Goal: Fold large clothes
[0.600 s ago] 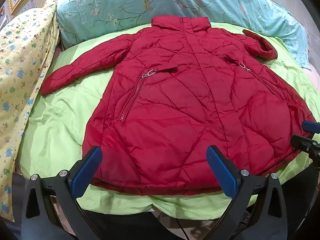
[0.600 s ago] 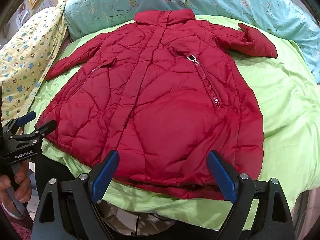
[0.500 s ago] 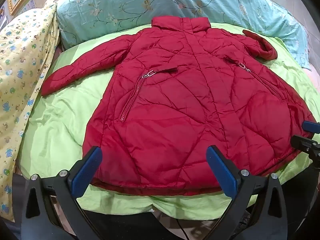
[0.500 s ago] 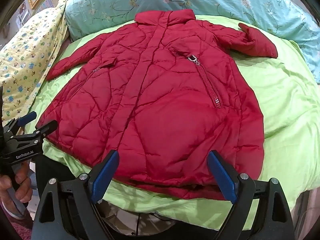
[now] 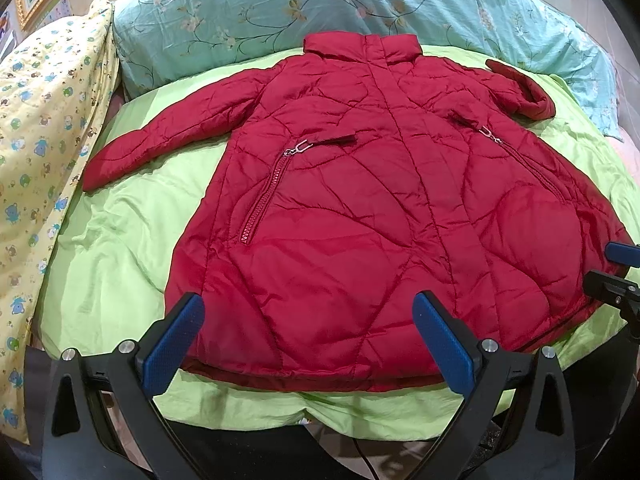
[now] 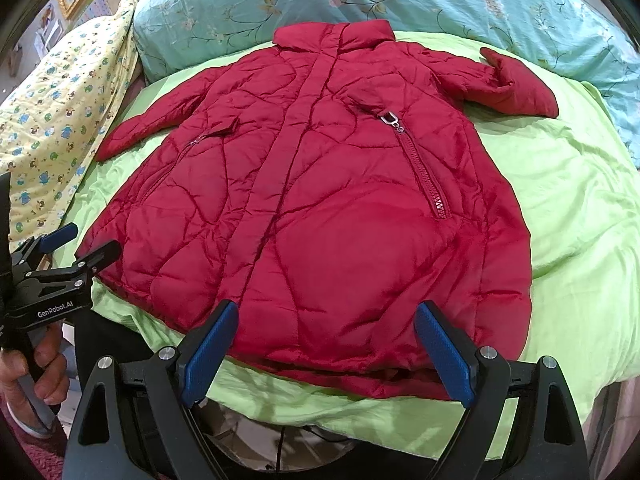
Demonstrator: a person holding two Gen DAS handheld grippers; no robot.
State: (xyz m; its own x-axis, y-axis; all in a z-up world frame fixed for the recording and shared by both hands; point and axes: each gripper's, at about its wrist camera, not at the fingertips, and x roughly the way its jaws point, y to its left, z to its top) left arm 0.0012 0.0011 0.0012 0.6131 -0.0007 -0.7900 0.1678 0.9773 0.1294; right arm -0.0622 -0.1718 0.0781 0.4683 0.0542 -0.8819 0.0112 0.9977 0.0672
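Observation:
A red quilted coat (image 5: 360, 208) lies spread flat, front up, on a green sheet (image 5: 120, 248), collar at the far side; it also shows in the right wrist view (image 6: 320, 208). Its left sleeve (image 5: 172, 136) stretches out; its right sleeve (image 6: 512, 84) is bent back at the cuff. My left gripper (image 5: 308, 316) is open and empty, hovering over the coat's near hem. My right gripper (image 6: 326, 320) is open and empty above the hem too. The left gripper also shows at the left edge of the right wrist view (image 6: 76, 244), open, and the right gripper at the right edge of the left wrist view (image 5: 616, 268).
A teal flowered pillow (image 5: 340, 4) lies behind the collar. A yellow patterned quilt (image 5: 40, 152) lies along the left side. The bed's near edge (image 5: 320, 412) runs just below the hem.
Both grippers have stayed nearly still; the right wrist view shifted very slightly. The coat has not moved.

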